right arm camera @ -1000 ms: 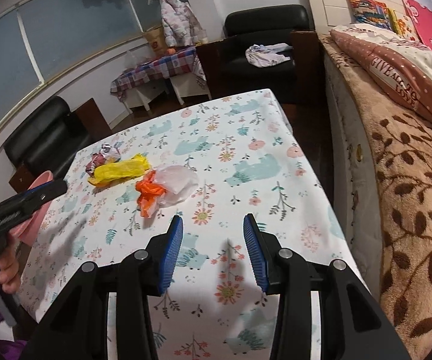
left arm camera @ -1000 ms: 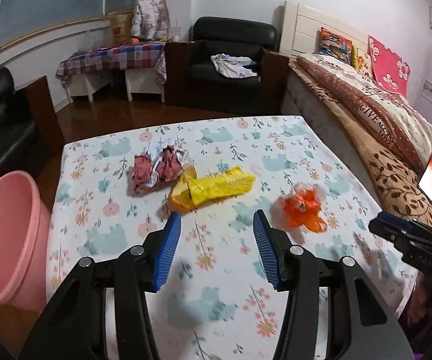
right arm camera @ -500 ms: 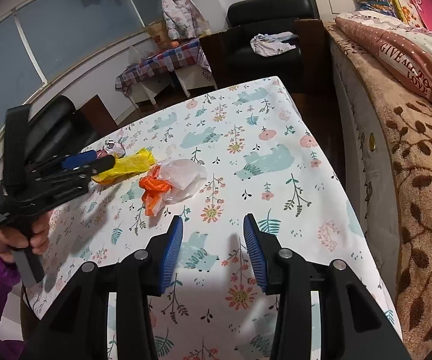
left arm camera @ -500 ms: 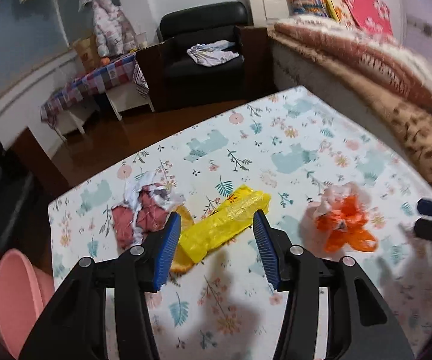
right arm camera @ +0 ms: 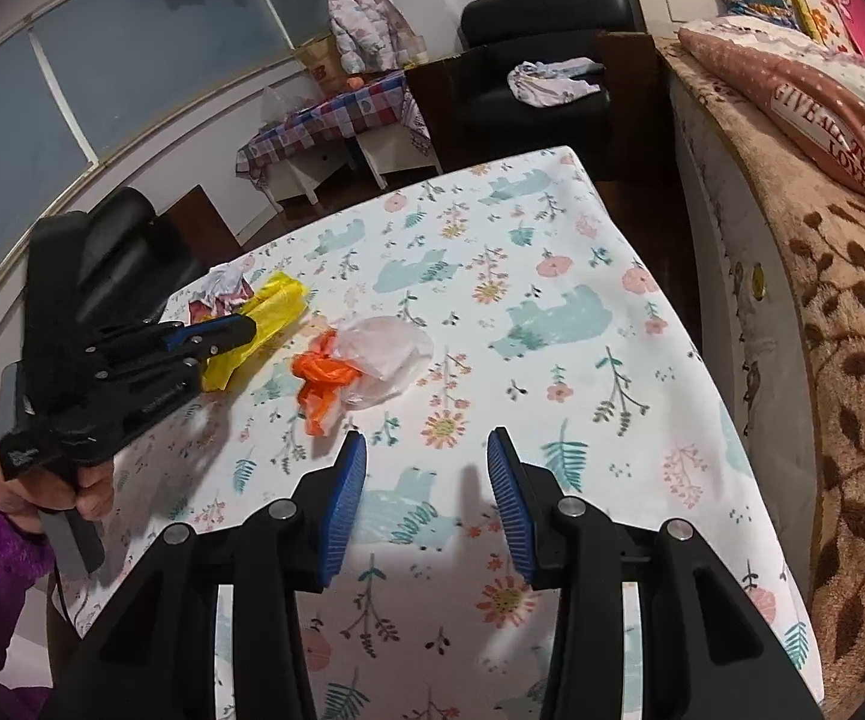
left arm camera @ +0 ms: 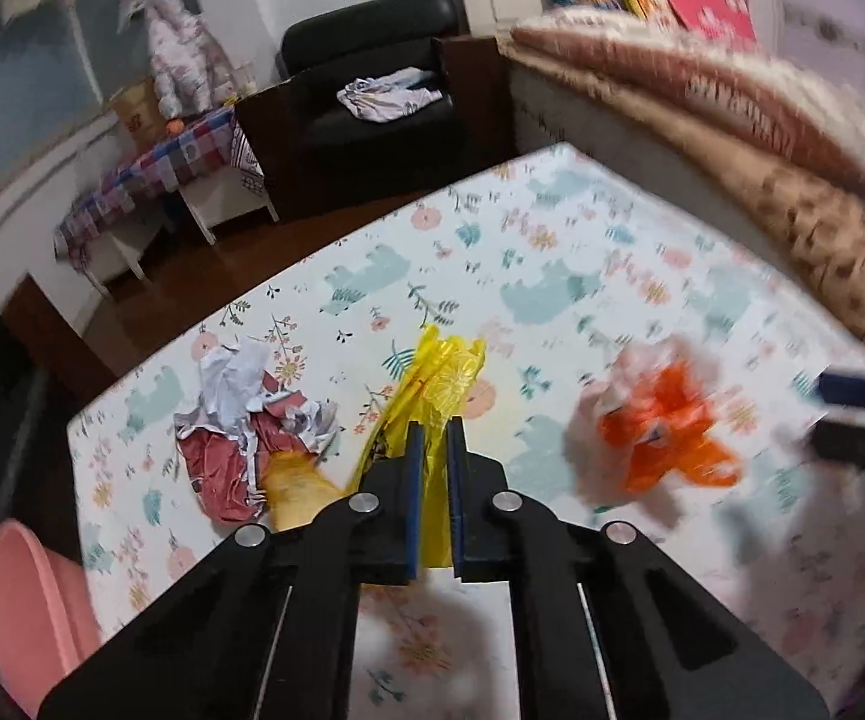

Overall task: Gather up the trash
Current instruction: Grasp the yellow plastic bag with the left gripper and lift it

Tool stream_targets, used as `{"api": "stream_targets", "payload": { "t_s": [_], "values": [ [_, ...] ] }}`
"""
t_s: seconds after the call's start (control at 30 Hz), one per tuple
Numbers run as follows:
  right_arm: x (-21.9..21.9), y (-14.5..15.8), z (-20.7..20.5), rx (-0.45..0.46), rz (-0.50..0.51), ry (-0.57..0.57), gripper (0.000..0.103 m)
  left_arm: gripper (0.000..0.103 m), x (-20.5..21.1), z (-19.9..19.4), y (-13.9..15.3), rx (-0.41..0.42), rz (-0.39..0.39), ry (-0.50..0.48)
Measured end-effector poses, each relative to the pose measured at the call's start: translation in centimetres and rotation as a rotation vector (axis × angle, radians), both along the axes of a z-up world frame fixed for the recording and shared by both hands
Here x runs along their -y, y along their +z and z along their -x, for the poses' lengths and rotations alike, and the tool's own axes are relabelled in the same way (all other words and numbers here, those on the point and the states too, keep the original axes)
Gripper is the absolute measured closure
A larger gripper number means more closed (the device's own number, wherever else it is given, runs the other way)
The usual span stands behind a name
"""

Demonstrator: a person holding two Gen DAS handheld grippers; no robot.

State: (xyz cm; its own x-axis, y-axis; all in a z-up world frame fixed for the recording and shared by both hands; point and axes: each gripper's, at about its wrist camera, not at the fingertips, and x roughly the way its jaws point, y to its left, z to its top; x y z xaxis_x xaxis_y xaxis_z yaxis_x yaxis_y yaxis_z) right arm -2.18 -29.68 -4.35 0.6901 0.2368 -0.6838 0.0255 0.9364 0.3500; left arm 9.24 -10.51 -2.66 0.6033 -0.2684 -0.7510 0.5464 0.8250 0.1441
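My left gripper [left arm camera: 431,438] is shut on a yellow plastic bag [left arm camera: 441,372] lying on the floral tablecloth [left arm camera: 552,276]; it also shows in the right wrist view [right arm camera: 234,330], with the bag [right arm camera: 276,303] between its fingers. Crumpled red and white paper [left arm camera: 246,438] lies left of the bag. An orange and clear plastic bag [left arm camera: 660,420] lies to the right, also seen in the right wrist view [right arm camera: 360,360]. My right gripper [right arm camera: 426,480] is open and empty above the table, near the orange bag.
A pink bin [left arm camera: 30,600] stands at the table's left edge. A bed [right arm camera: 822,240] runs along the right side. A black armchair [right arm camera: 540,60] and a small checked table [right arm camera: 336,114] stand beyond the far edge.
My left gripper moved forward and down to the yellow bag and closed on it. My right gripper stayed open and shifted slightly.
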Motion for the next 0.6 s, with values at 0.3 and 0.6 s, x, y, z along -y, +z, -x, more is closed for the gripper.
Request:
{"api": "stream_targets", "payload": {
  "t_s": [0.3, 0.6],
  "values": [
    [-2.5, 1.3, -1.8, 0.042, -0.017, 0.058, 0.061, 0.098, -3.0, 4.0, 3.2, -0.019, 0.168, 0.066],
    [-2.7, 0.1, -5.3, -0.032, -0.080, -0.033, 0.061, 0.098, -5.7, 6.8, 3.3, -0.045, 0.218, 0.148]
  ]
}}
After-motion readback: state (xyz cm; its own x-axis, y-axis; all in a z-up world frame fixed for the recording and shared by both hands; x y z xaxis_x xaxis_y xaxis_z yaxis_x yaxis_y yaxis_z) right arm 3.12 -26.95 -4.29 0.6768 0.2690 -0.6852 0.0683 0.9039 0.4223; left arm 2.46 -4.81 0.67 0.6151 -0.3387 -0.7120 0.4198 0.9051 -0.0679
